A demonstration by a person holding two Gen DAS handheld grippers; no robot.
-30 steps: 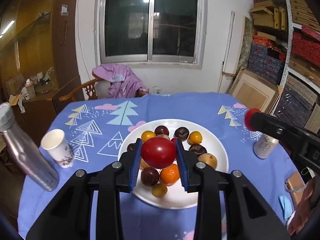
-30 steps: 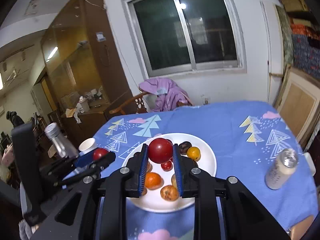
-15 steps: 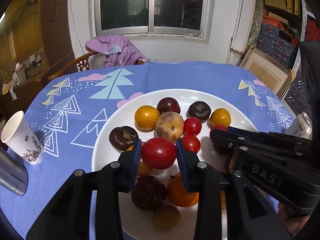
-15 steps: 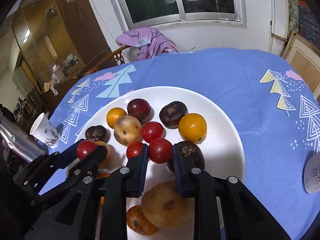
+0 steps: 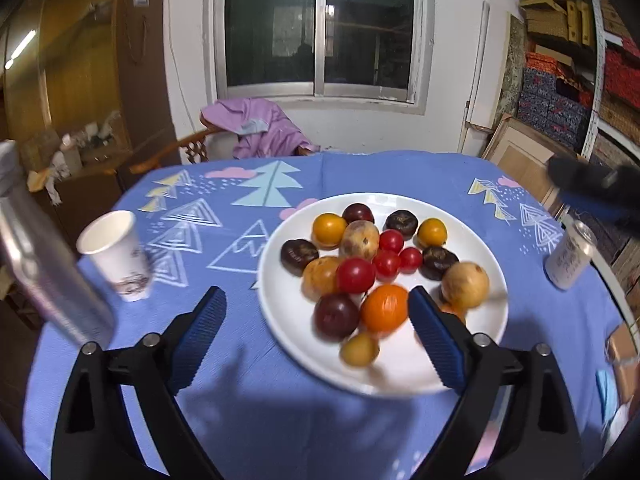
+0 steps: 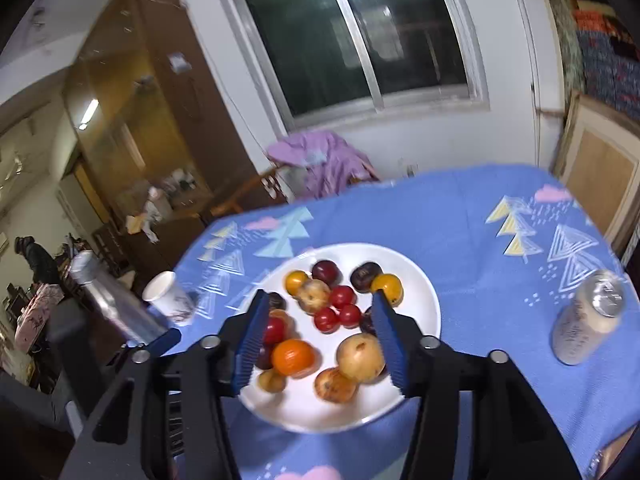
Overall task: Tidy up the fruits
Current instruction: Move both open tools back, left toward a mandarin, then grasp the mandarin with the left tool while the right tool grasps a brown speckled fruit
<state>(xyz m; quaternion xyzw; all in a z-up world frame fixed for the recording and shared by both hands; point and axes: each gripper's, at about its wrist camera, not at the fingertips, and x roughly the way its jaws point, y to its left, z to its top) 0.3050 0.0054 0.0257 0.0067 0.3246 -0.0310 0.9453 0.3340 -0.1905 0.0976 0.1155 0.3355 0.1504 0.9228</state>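
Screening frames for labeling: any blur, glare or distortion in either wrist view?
Left wrist view: light motion smear on the plate fruits, worst at the tan fruit; the right gripper at the right edge is blurred; a ceiling lamp reflects in the window. Right wrist view: heavier blur on the cabinet and window; fisheye bends the walls in both.

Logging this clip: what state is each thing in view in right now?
Left tool: opening, nothing gripped.
Right tool: opening, nothing gripped.
Plate: on tablecloth, piled with fruit.
Paper cup: upright.
Can: upright.
Metal bottle: capped.
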